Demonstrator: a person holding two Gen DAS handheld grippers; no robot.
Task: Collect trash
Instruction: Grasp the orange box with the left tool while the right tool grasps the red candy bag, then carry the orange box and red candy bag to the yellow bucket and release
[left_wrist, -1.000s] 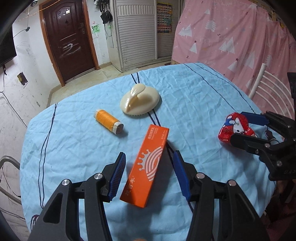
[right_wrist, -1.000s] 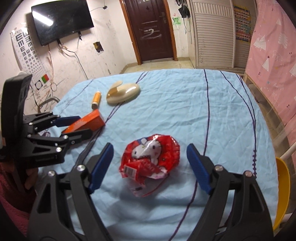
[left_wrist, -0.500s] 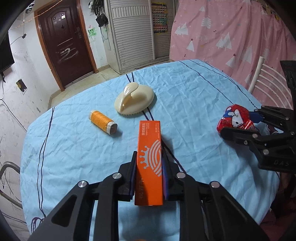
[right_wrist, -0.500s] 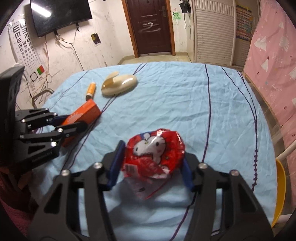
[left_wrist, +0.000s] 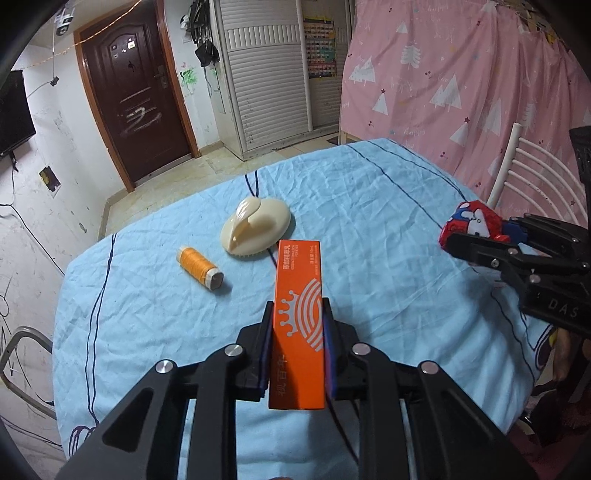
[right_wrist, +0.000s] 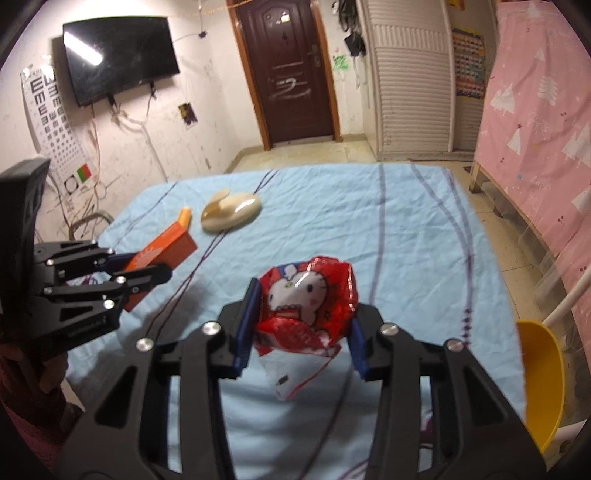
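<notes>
The round counter (left_wrist: 388, 229) under its wrinkled light-blue cloth with dark stripes fills both views, and both tools are angled down over its near edge.

Left tongs (left_wrist: 297, 343) first: blue pads pressed flat against the long sides of the orange rectangular cardboard box (left_wrist: 299, 314), clamped on its near half, the box pointing away along the fingers with its far end free. From the right wrist view that same box (right_wrist: 162, 254) shows tilted, its far end raised clear of the cloth, with the left tongs (right_wrist: 140, 267) reaching in from the left edge.

Right tongs (right_wrist: 301, 325) now: the jaws have just been closing, and the crumpled red foil snack wrapper with a white cartoon cat (right_wrist: 308, 302) sits pinched between the blue pads, a clear torn flap hanging below. The left wrist view catches only a corner of that wrapper (left_wrist: 471, 221) peeking past the black fingers at the right.

Resting on the cloth farther out: a cream oval plastic brush with a curved handle (left_wrist: 255, 225), bristles down, and beside it an orange thread spool (left_wrist: 197, 266) on its side. The right view alone shows a wall-mounted dark television (right_wrist: 118, 59), an eye chart (right_wrist: 48, 110) and a yellow plastic chair seat (right_wrist: 539, 373) at the counter's right.
</notes>
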